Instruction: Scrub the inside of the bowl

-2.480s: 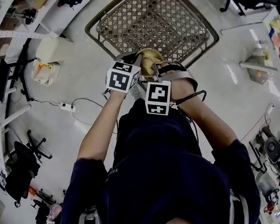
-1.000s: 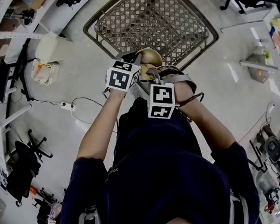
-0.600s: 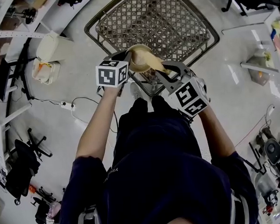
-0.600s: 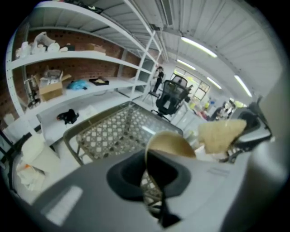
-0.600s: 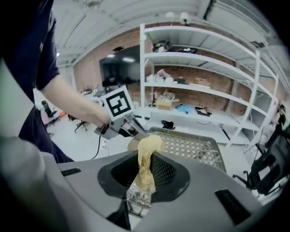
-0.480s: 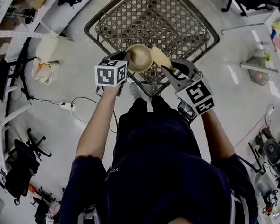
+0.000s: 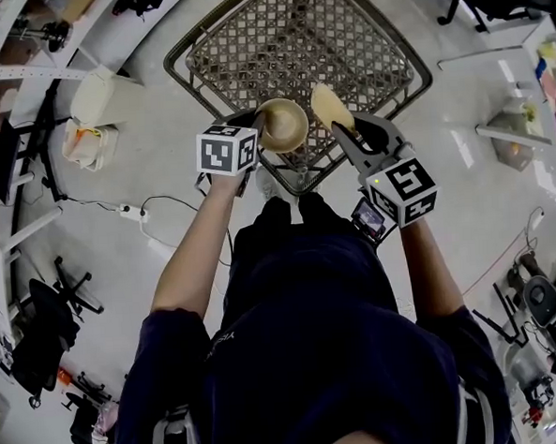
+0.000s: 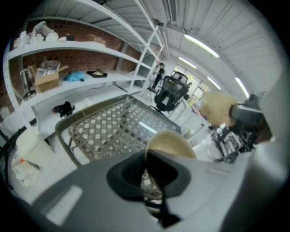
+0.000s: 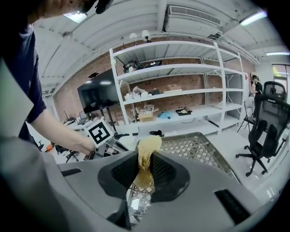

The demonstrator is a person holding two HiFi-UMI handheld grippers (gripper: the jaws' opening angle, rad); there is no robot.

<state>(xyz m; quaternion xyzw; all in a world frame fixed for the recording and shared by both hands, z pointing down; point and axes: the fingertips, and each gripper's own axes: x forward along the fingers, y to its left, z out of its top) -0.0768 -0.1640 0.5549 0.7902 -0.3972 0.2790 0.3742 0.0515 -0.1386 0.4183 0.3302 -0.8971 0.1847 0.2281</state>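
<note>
A tan bowl is held by its rim in my left gripper, above the near edge of a metal lattice table. In the left gripper view the bowl stands between the shut jaws, its hollow facing right. My right gripper is shut on a yellow sponge, a little right of the bowl and apart from it. The right gripper view shows the sponge pinched between the jaws, with the left gripper's marker cube off to the left.
The lattice table stands on a pale floor. A white bin and a power strip lie left. Shelving lines the brick wall. An office chair is at the right.
The sponge was inside the bowl with both grippers close together. My right gripper has since pulled it out and swung right; the left gripper with the bowl shifted slightly left and up.
</note>
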